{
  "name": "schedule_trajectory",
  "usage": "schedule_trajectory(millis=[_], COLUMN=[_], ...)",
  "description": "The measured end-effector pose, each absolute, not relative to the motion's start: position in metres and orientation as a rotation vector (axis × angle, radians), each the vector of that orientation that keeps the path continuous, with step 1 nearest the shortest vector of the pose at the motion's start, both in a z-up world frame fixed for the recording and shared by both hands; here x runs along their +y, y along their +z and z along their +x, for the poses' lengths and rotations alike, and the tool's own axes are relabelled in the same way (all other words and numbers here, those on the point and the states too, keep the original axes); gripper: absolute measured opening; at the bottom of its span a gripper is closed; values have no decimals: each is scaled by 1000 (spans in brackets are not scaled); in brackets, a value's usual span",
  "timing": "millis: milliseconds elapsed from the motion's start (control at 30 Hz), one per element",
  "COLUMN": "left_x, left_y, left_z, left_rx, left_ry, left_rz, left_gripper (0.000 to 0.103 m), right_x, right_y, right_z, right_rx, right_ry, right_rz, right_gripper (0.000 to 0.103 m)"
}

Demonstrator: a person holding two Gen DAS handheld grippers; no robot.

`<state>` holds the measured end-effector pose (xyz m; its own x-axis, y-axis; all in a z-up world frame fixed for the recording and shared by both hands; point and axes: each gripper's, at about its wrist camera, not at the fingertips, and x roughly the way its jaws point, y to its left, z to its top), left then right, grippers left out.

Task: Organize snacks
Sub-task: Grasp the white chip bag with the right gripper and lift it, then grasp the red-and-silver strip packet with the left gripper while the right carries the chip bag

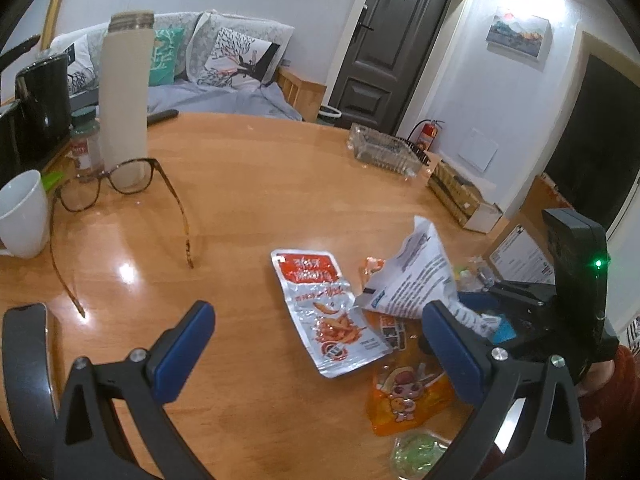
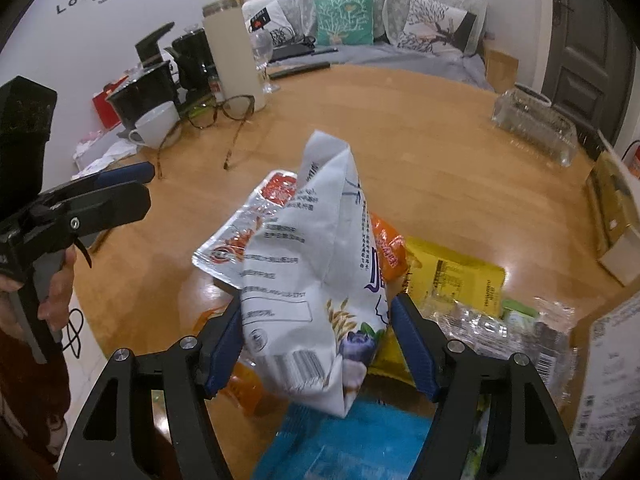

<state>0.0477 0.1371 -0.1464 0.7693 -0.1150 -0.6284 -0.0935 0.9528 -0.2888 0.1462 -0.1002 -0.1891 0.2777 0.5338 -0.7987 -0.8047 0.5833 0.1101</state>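
Note:
My right gripper (image 2: 316, 344) is shut on a white snack bag (image 2: 316, 264) with printed text and a blueberry picture, held upright above the pile; the bag also shows in the left wrist view (image 1: 416, 276). My left gripper (image 1: 316, 352) is open and empty above a silver and red snack packet (image 1: 328, 312) lying flat on the wooden table (image 1: 248, 208). An orange cartoon packet (image 1: 404, 400) and a green sweet (image 1: 418, 450) lie by its right finger. A yellow packet (image 2: 452, 280), a blue packet (image 2: 352, 440) and a clear wrapper (image 2: 512, 332) lie under the right gripper.
Tortoiseshell glasses (image 1: 120, 188), a white mug (image 1: 24, 216), a tall beige flask (image 1: 124, 92), a spice jar (image 1: 86, 144) and black kettles (image 1: 40, 100) stand at the left. A glass ashtray (image 1: 384, 152) and cardboard boxes (image 1: 460, 196) sit at the far right. A phone (image 1: 24, 360) lies near left.

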Motion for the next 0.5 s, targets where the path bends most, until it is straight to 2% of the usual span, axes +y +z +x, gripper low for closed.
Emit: schedule_trajectory(millis=[67,233,267,300,400,500], left_x=[137,137,136,134,131,127], left_y=[-150,-154,-154,-154,-157,-162], left_z=[49,49,50,51,53,59], left_rx=[707,722,726,730,744,771], left_ry=[-8,2,5,8,14,21], left_rz=[-319,-314,-307,-302,-285,-264], left_gripper=[102,102,102,102,102,102], right_x=[-99,-106,-108,-109,-114,-123], right_y=[-195,-193,-192,-190,-183,-168], right_z=[149,154,155,155,156,153], right_rx=[933,915,911,902,892,856], right_ry=[914,891,895,887,887,906], right_rz=[-334,-273,-256,-251,-216,-168], right_gripper=[55,39,26,21,16,16])
